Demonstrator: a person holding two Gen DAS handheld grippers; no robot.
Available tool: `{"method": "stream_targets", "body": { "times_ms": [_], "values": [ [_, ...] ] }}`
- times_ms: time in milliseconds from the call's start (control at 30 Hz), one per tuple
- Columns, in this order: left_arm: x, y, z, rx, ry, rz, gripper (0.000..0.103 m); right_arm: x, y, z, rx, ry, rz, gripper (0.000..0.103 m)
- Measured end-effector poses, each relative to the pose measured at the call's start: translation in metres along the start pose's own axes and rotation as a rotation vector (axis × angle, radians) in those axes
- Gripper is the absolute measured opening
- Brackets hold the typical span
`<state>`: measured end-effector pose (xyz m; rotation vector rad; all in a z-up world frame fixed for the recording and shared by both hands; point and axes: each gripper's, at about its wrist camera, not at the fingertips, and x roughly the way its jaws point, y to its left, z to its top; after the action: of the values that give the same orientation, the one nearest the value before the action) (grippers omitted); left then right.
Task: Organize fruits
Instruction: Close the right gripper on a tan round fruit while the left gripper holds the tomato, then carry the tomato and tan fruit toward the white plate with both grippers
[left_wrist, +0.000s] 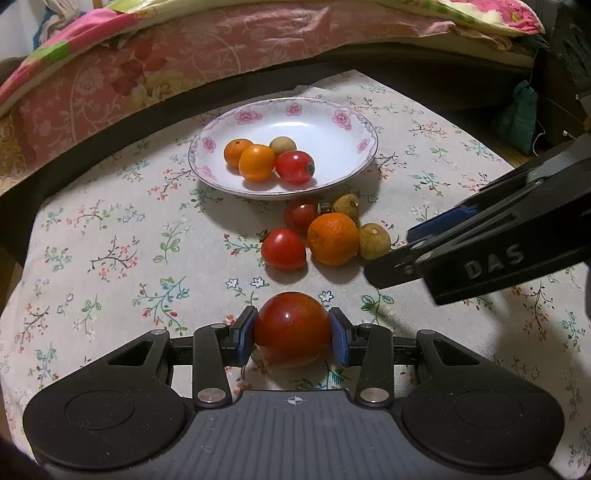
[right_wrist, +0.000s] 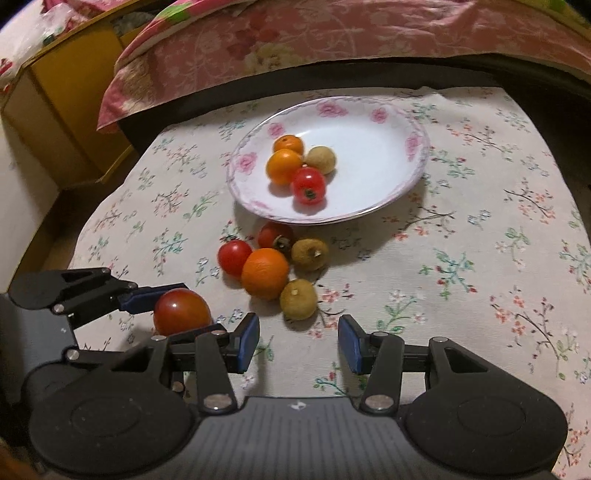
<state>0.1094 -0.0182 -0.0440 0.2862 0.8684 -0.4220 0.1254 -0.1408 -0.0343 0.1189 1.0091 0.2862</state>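
Left gripper (left_wrist: 293, 332): clamped on tomato (left_wrist: 291, 328)
Right gripper (right_wrist: 298, 339): jaws apart, holding nothing
Plate (left_wrist: 343, 177): straight ahead of tomato, past 5 loose fruits

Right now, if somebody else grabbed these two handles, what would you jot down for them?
Left gripper: shut on a tomato, low over the tablecloth.
Right gripper: open, empty, just short of the loose pile.
Done: four fruits on the plate.
Left: plate the held tomato, then the five on the cloth: two tomatoes, an orange, two brownish fruits, the nearest in front of the right gripper.
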Motion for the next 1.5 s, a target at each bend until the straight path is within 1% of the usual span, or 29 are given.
{"method": "stream_targets", "body": {
  "times_ms": [133,267,433,467,567,633,733,767,900,1333,1500],
  "values": [
    [0.000,0.000,0.000,0.007,0.000,-0.004,0.050,0.009,0.006,0.000,-0.035,0.000,0.008,0.046],
    [0.000,0.000,-0.001,0.014,-0.003,-0.006,0.051,0.014,0.011,0.002,-0.084,-0.045,-0.017,0.046],
    [0.000,0.001,-0.001,0.015,-0.003,-0.010,0.052,0.017,0.014,0.003,-0.126,-0.054,-0.035,0.046],
    [0.000,0.001,-0.001,0.016,-0.003,-0.009,0.052,0.018,0.016,0.002,-0.139,-0.053,-0.042,0.045],
    [0.000,0.001,-0.001,0.012,-0.004,-0.008,0.054,0.018,0.020,0.002,-0.171,-0.055,-0.051,0.037],
    [0.001,0.002,-0.001,0.010,-0.006,-0.008,0.054,0.018,0.022,0.002,-0.175,-0.051,-0.038,0.030],
    [0.001,0.002,-0.001,0.008,-0.009,-0.008,0.053,0.017,0.021,0.003,-0.170,-0.047,-0.041,0.025],
    [0.001,0.002,-0.001,0.008,-0.010,-0.010,0.051,0.017,0.020,0.003,-0.167,-0.046,-0.038,0.025],
    [0.001,0.000,0.000,0.018,-0.010,-0.008,0.050,0.017,0.019,0.003,-0.161,-0.042,-0.034,0.025],
    [-0.002,0.001,-0.001,0.015,-0.001,-0.017,0.050,0.006,0.015,-0.005,-0.147,-0.016,-0.018,0.025],
    [-0.001,0.000,-0.002,0.024,-0.001,-0.015,0.051,0.006,0.016,-0.007,-0.159,-0.006,-0.014,0.025]
  ]
}}
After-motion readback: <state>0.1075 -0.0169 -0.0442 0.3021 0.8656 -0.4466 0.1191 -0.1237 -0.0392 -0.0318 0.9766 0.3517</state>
